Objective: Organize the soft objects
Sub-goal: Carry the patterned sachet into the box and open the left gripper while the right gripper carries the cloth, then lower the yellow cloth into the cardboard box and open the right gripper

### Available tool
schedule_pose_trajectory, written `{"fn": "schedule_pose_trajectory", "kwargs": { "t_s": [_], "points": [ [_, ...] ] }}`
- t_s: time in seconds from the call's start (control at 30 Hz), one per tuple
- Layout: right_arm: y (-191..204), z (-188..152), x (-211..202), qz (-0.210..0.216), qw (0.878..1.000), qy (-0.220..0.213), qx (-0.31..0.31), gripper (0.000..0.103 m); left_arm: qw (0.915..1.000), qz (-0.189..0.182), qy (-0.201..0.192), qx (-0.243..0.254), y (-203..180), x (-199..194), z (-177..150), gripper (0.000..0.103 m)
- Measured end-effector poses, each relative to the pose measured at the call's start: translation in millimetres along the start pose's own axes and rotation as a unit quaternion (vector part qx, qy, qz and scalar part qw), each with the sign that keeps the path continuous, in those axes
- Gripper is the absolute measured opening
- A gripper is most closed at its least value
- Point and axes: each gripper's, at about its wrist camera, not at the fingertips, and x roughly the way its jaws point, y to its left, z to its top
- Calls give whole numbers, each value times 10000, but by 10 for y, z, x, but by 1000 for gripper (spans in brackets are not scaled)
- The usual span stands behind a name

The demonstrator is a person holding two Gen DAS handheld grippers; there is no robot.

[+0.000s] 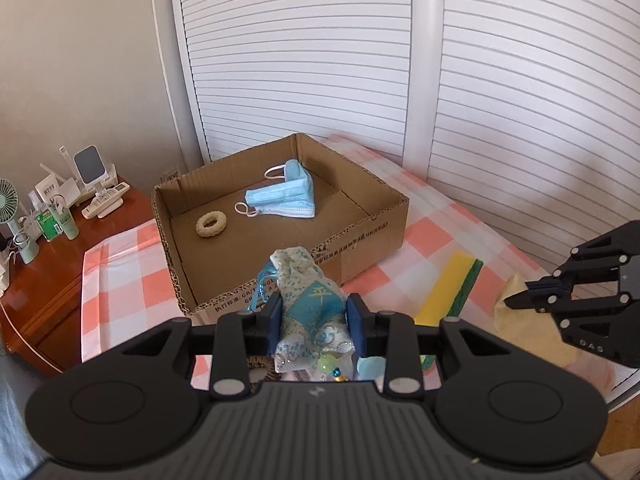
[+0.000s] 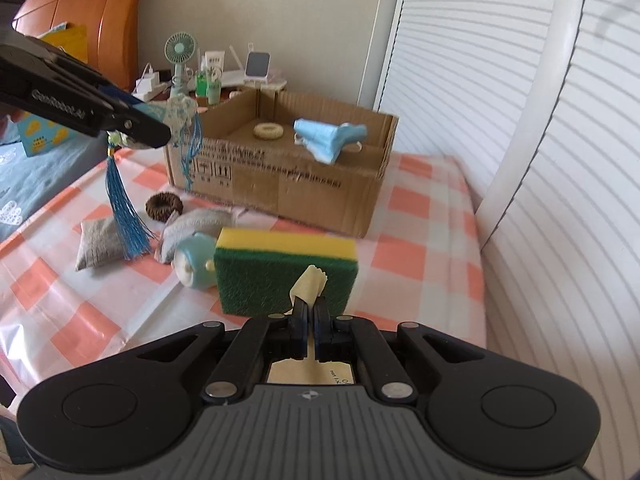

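My left gripper (image 1: 314, 316) is shut on a blue-and-white fabric sachet (image 1: 310, 300) with a blue tassel (image 2: 124, 216), held in the air just short of the near wall of the cardboard box (image 1: 360, 236). The box holds a blue face mask (image 1: 286, 196) and a cream ring (image 1: 211, 224). My right gripper (image 2: 308, 312) is shut on a thin pale yellow cloth (image 2: 308, 284), above the checked cover. A yellow-green sponge (image 2: 284, 276) lies just ahead of it. From the right wrist view the left gripper (image 2: 156, 132) is at upper left.
On the pink checked cover (image 2: 420, 248) lie a grey pouch (image 2: 100, 244), a grey fabric piece (image 2: 196, 224), a brown ring (image 2: 162, 206) and a light blue plush toy (image 2: 196, 260). A wooden nightstand (image 1: 52, 276) with a fan and bottles stands left. White slatted doors (image 1: 520, 100) stand behind.
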Motion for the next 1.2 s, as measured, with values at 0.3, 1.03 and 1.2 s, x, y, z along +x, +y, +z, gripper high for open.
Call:
{"fn": "schedule_pose_trajectory", "kwargs": {
  "t_s": [0.3,1.03,1.2],
  "points": [
    [-216,410,-331,-133,9988,-419,-220,4,9997,149,-160,132,138,2,332,32],
    [-414,1551,-104,11,9936,-1044,-422,4,9970,604,-252,-424,701,619,673,91],
    [-342,1879,140,194,9923,-1143,-425,4,9962,699,-209,-469,535,274,369,96]
  ]
}}
